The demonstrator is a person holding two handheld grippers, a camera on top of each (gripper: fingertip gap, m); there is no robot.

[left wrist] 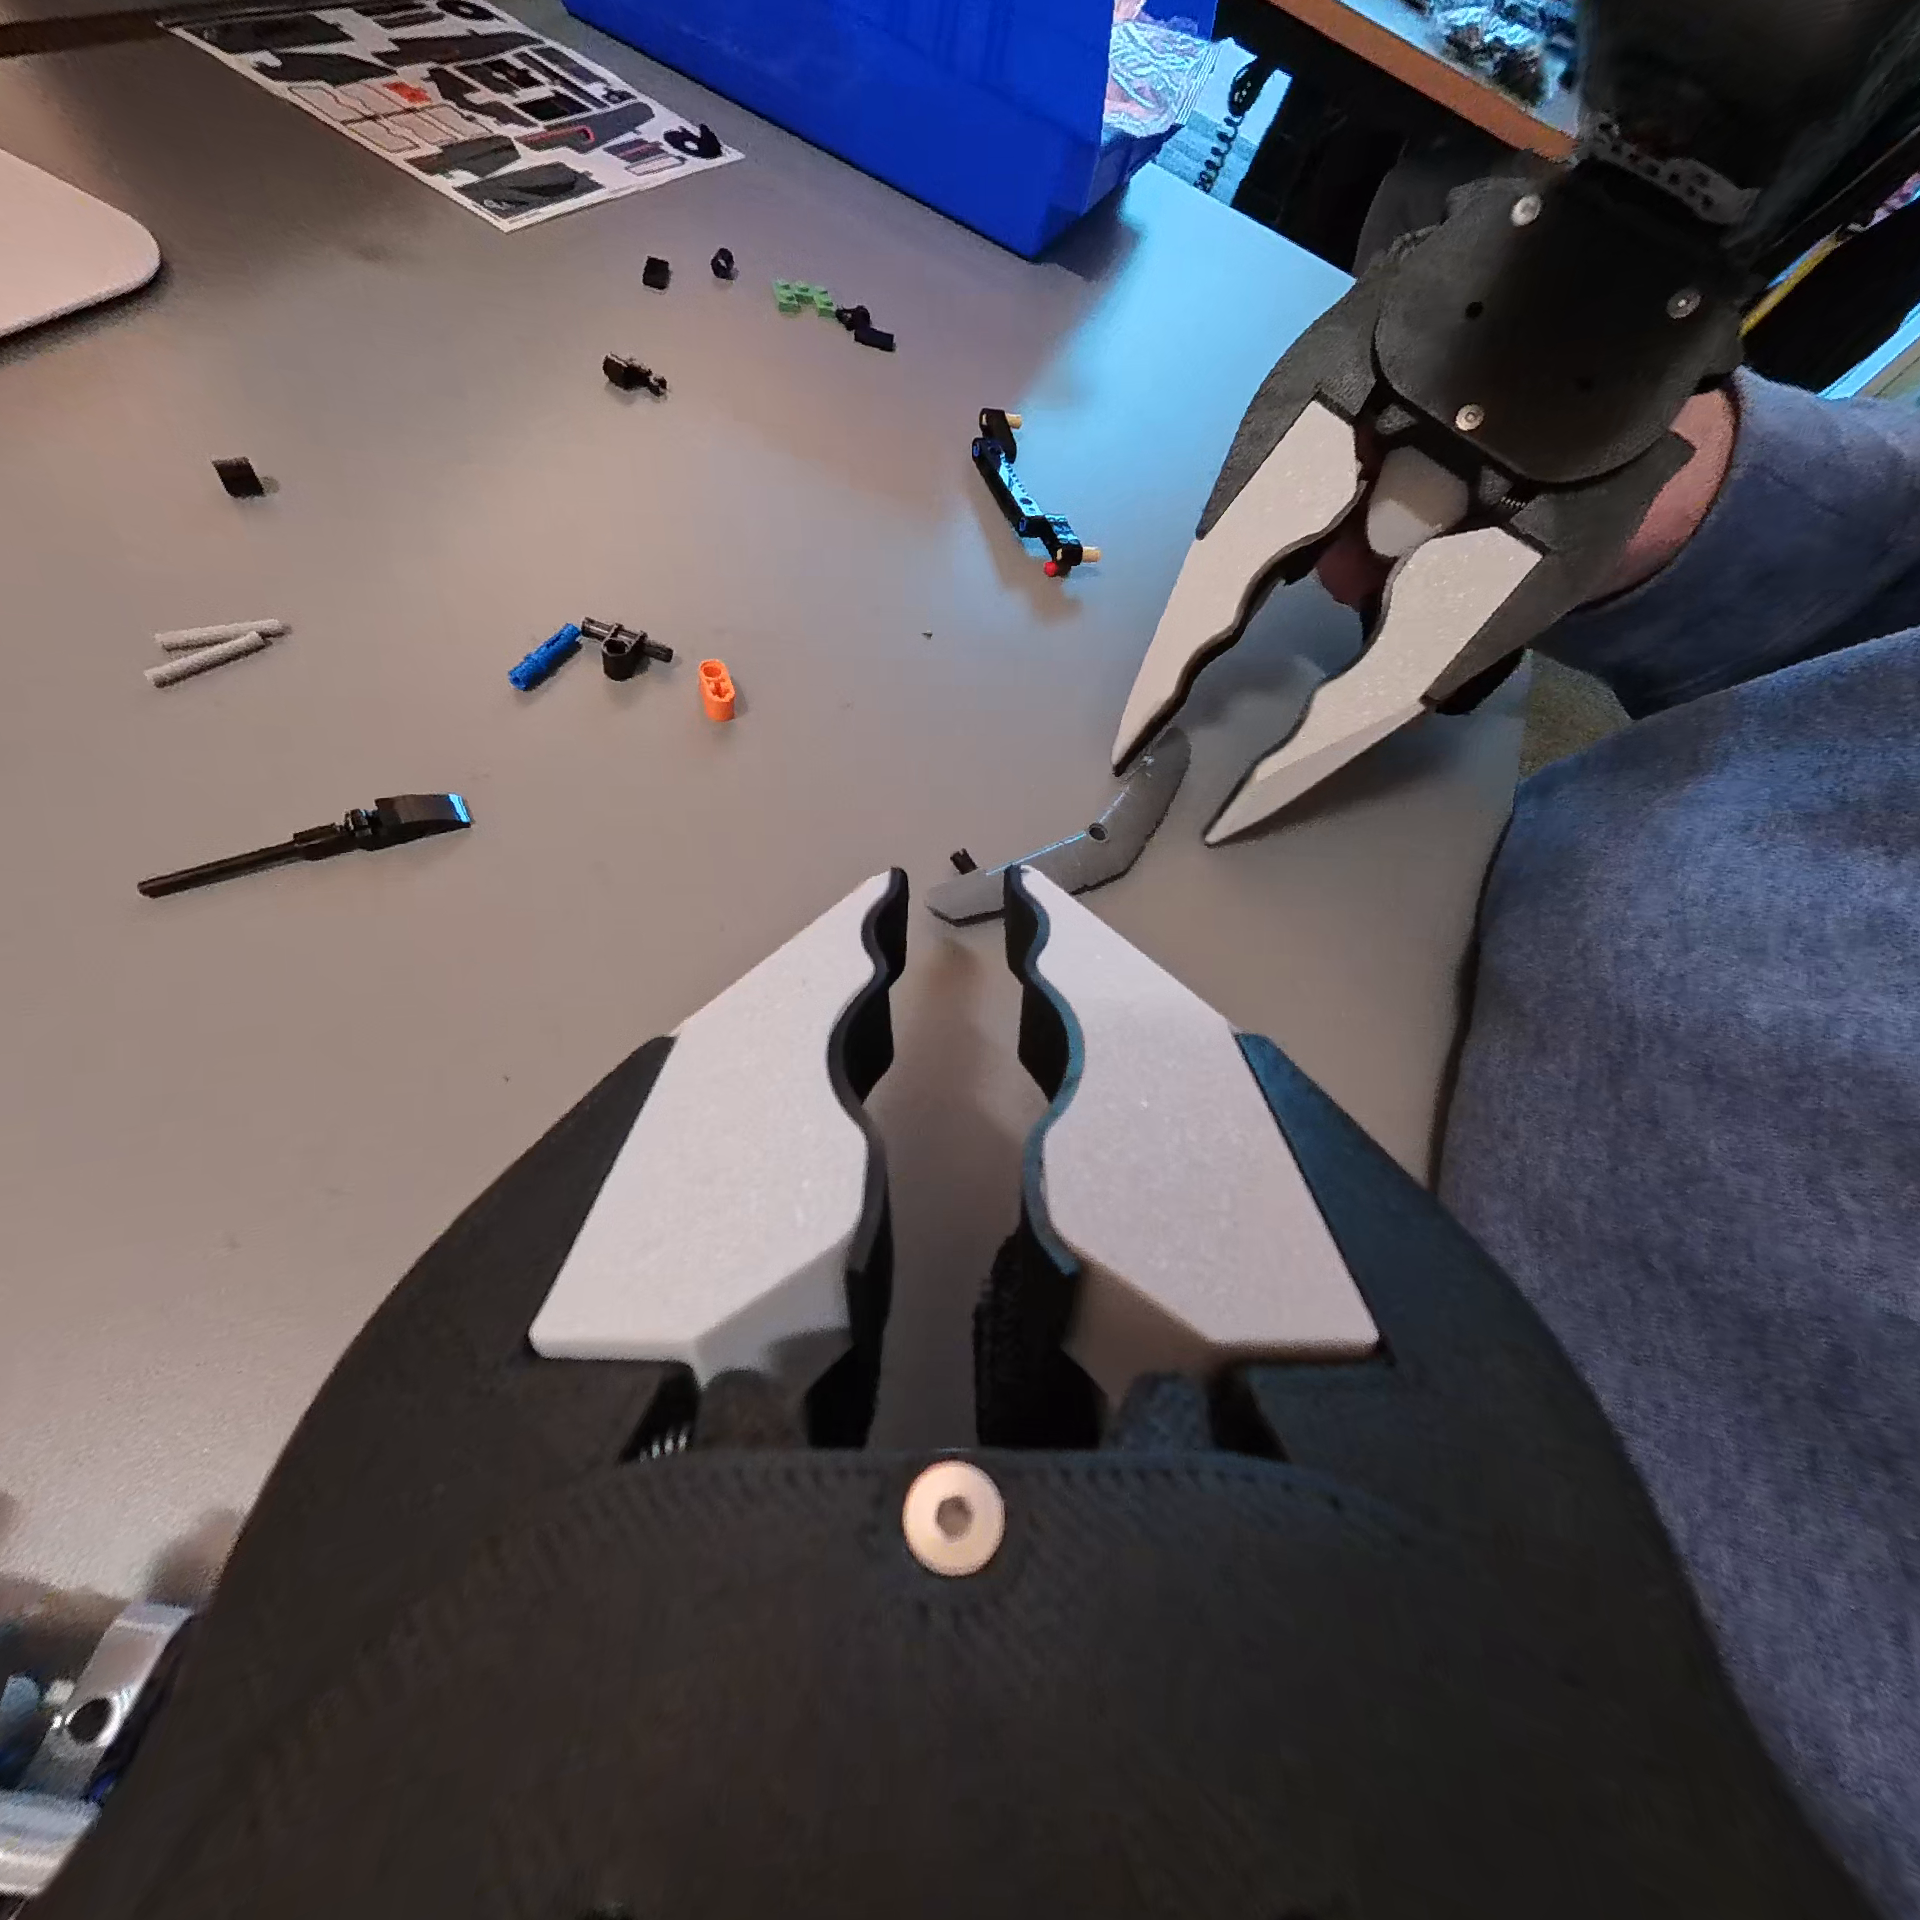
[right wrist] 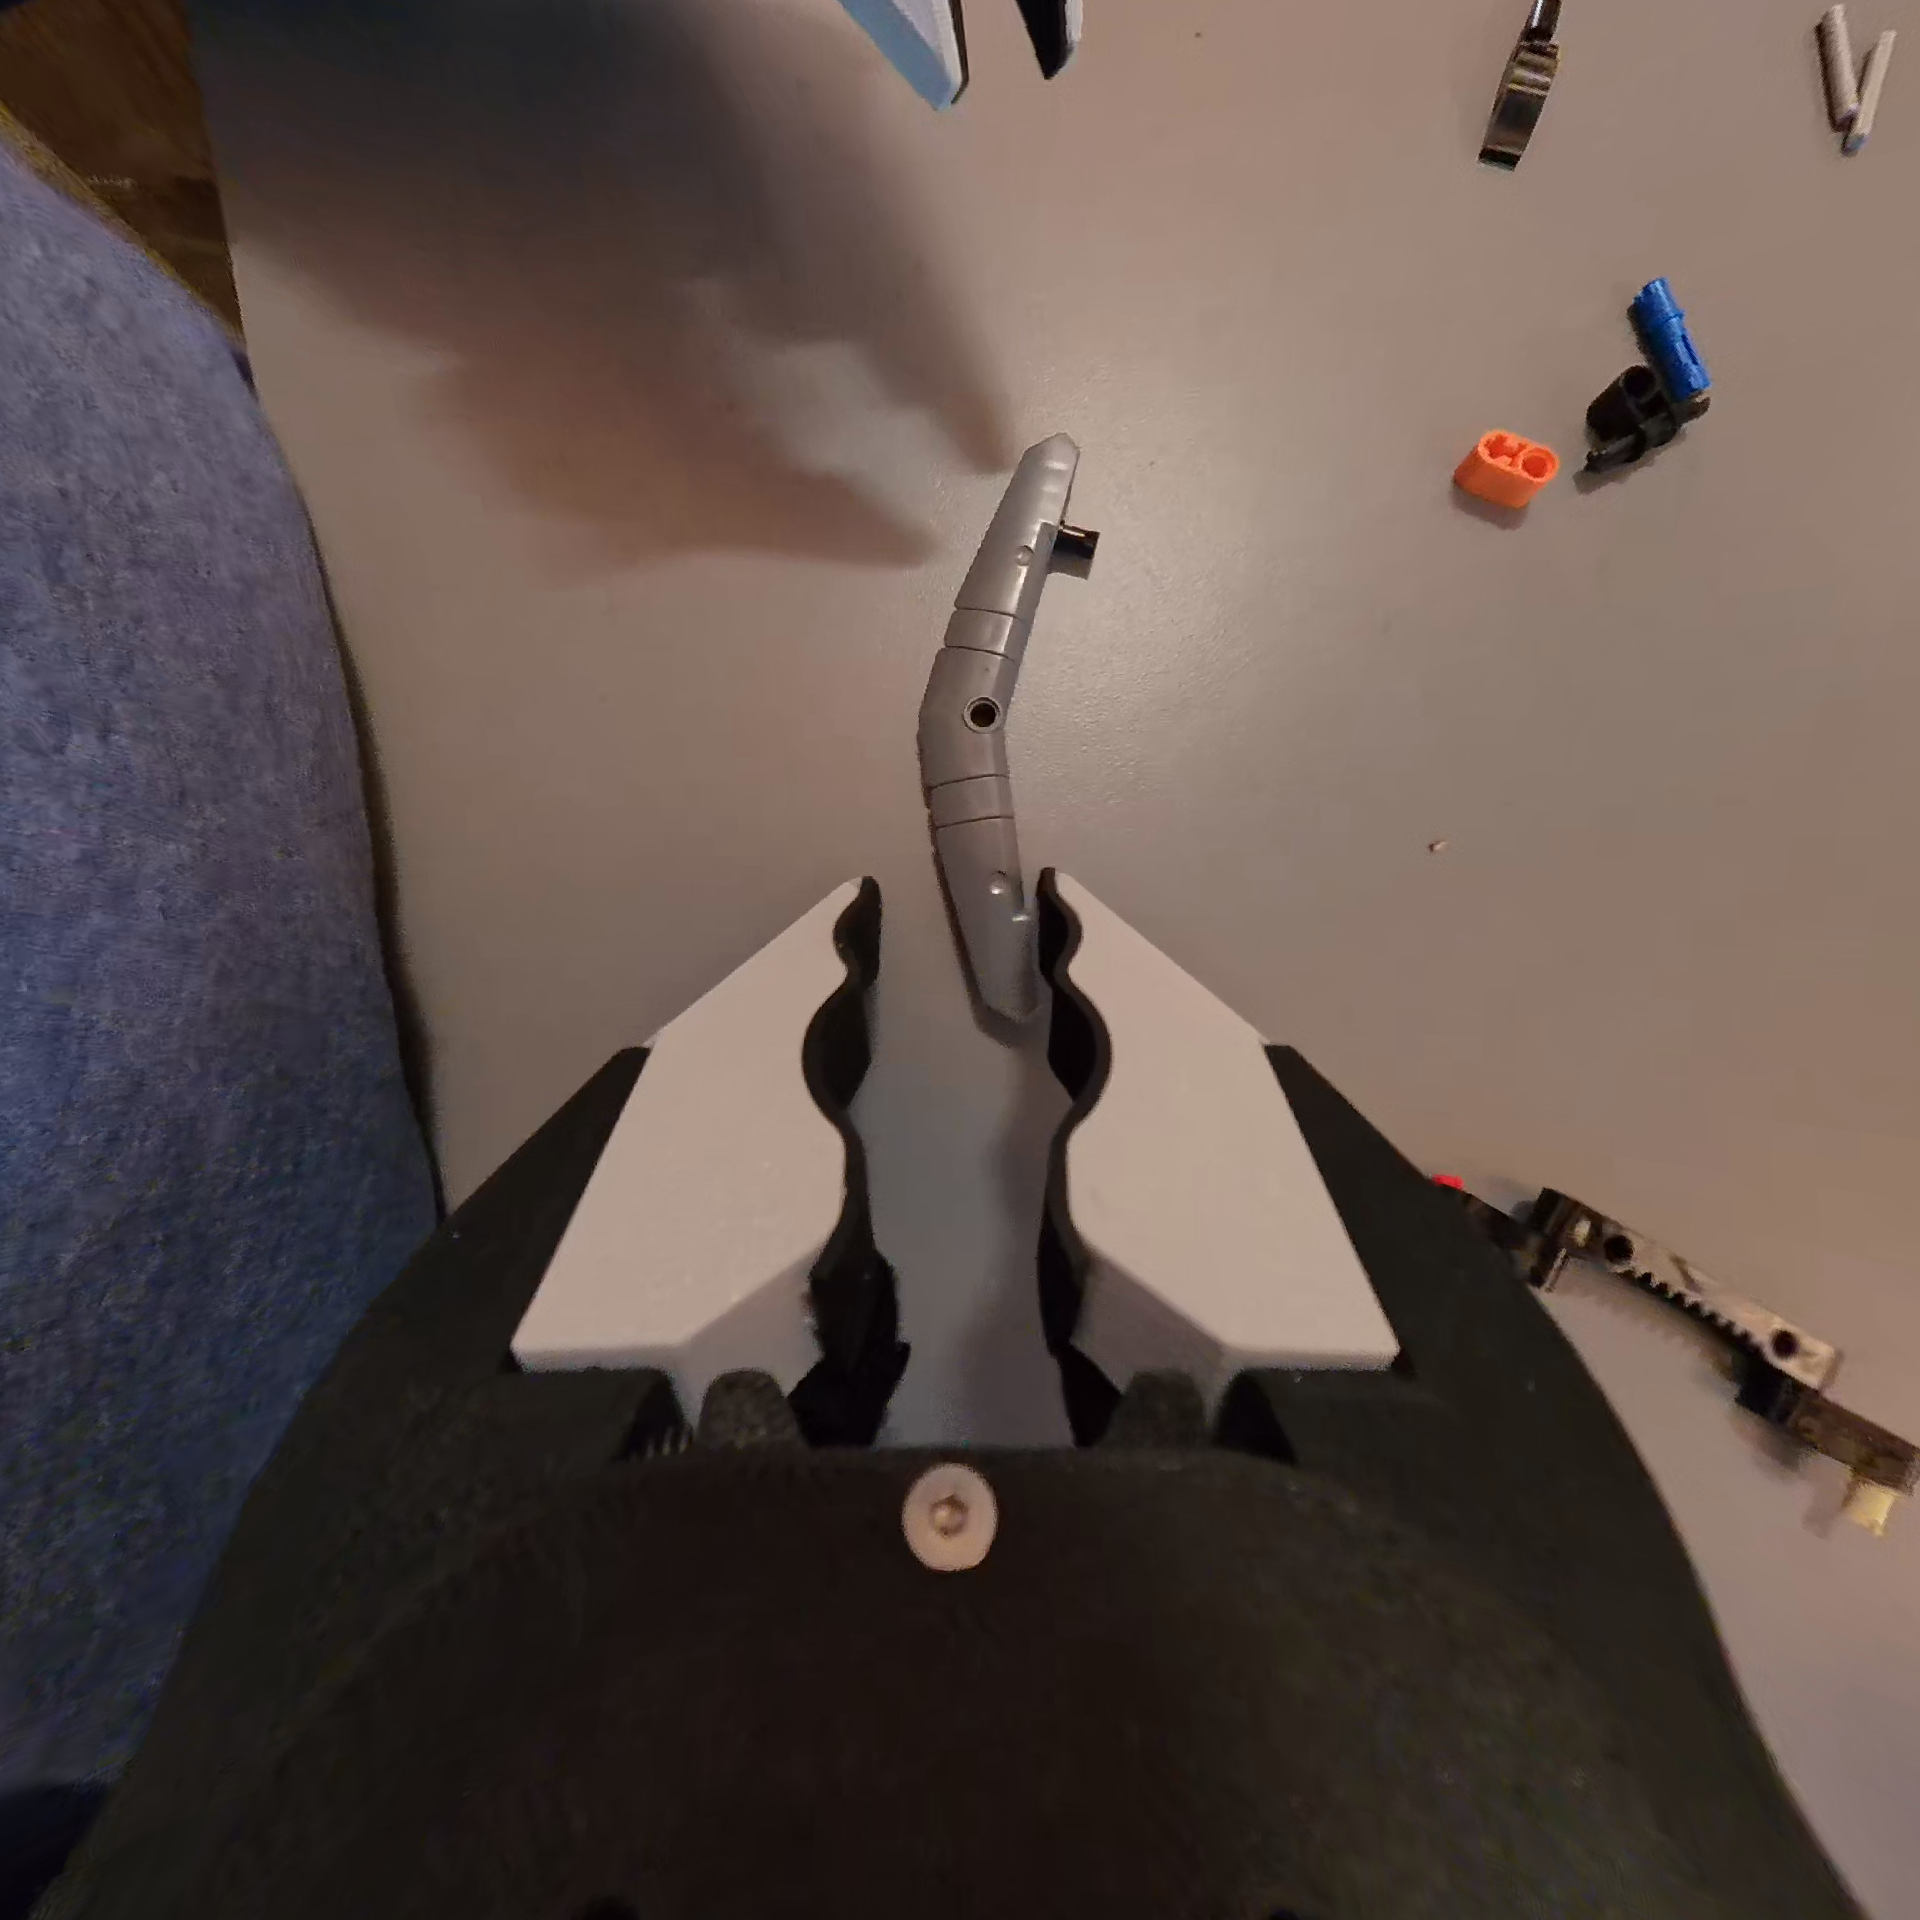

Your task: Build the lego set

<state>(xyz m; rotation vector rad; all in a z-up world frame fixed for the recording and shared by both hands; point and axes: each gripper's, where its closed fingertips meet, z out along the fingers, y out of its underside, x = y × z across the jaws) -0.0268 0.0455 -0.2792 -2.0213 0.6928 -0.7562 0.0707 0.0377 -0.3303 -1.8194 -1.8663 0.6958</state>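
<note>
Both tools stand parted and empty at the worktop's near edge, the right tool [right wrist: 956,883] straddling one end of the grey curved panel [right wrist: 977,727], the left tool [left wrist: 956,883] beside the other; picking up seems underway, needing a centred squeeze.

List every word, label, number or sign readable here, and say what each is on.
No text can be read in either view.
Printed sheet: dark shapes with some red; any writing on it is too small to read.
Blue bin: no writing shows.
Gray piece: no markings show.
</note>
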